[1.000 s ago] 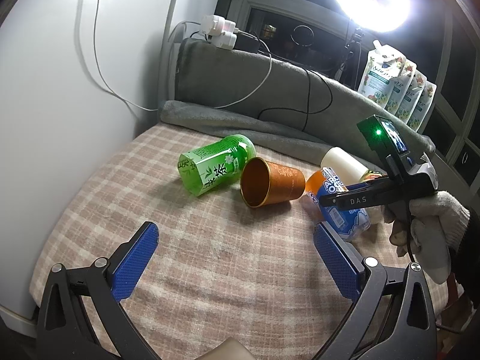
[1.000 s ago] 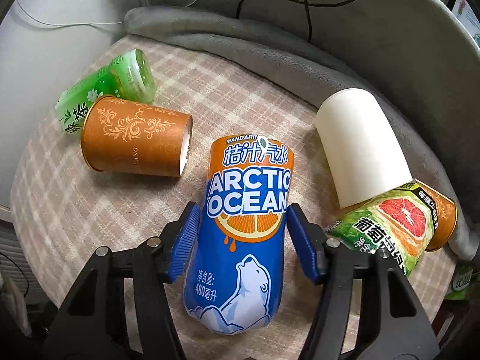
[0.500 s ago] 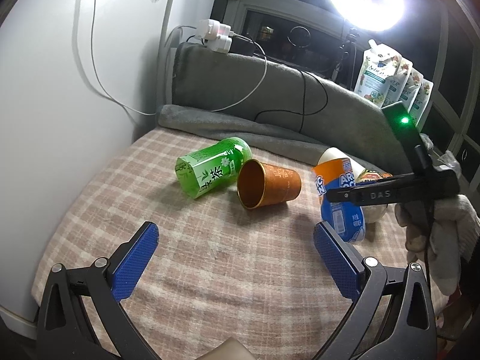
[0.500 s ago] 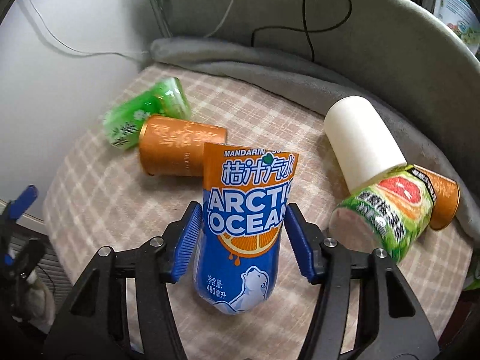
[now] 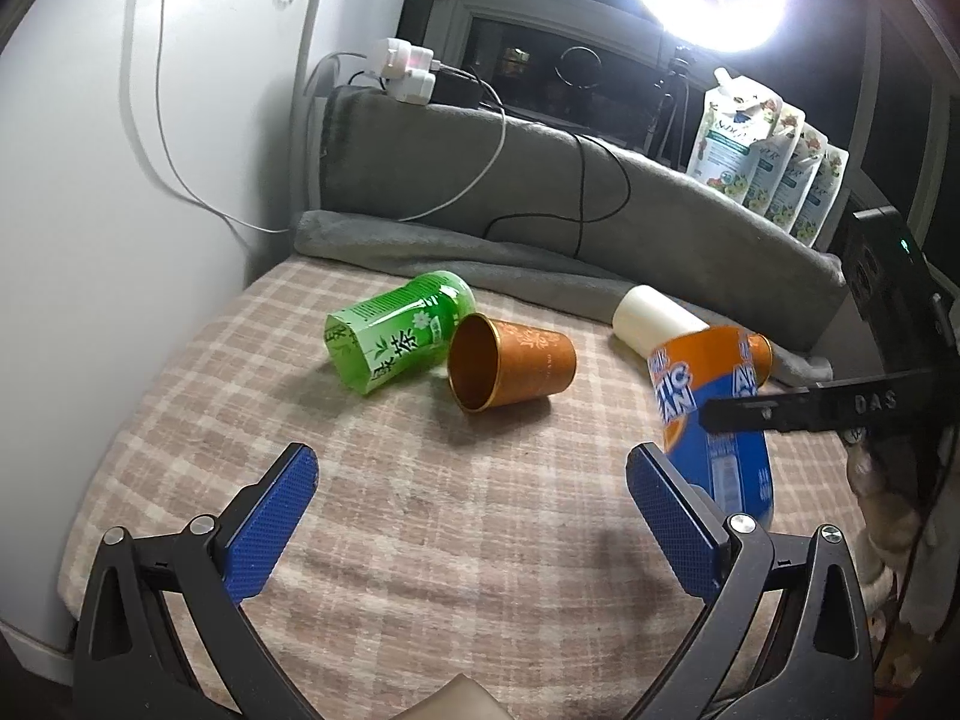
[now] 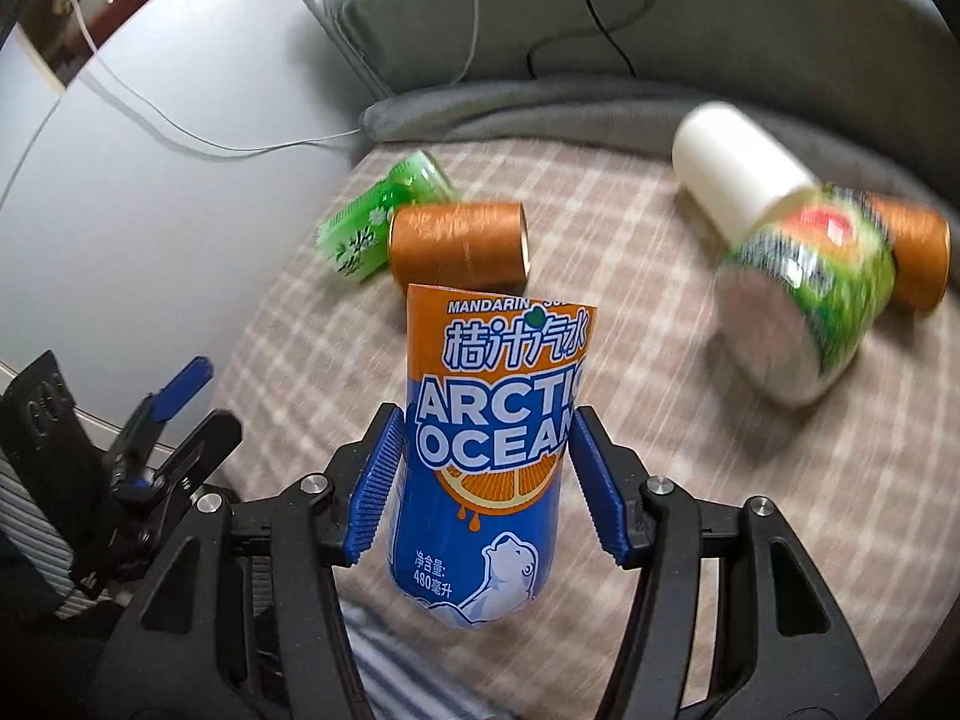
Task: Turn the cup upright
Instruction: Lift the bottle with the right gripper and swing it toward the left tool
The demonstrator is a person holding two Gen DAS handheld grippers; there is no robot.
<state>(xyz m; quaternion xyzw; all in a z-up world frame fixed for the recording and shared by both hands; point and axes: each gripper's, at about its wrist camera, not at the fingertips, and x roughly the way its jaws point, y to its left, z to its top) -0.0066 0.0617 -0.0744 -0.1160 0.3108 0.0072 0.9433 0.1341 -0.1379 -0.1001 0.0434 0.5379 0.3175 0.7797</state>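
My right gripper (image 6: 480,480) is shut on the blue and orange Arctic Ocean cup (image 6: 492,450) and holds it above the checked cloth, tilted close to upright with its orange open end up. The same cup (image 5: 714,414) shows at the right of the left wrist view, held by the right gripper's black body (image 5: 840,405). My left gripper (image 5: 474,516) is open and empty over the near part of the cloth. An orange cup (image 5: 510,369) (image 6: 459,246) lies on its side in the middle.
A green tea cup (image 5: 396,336) lies beside the orange cup. A white cup (image 6: 732,168), a grapefruit-print cup (image 6: 810,312) and another orange cup (image 6: 918,258) lie at the right. A grey blanket (image 5: 540,204) with cables borders the back. A white wall (image 5: 120,210) stands left.
My right gripper has lifted the Arctic Ocean cup off the cloth and swung it from lying down to nearly upright. The left gripper has stayed open and has barely moved.
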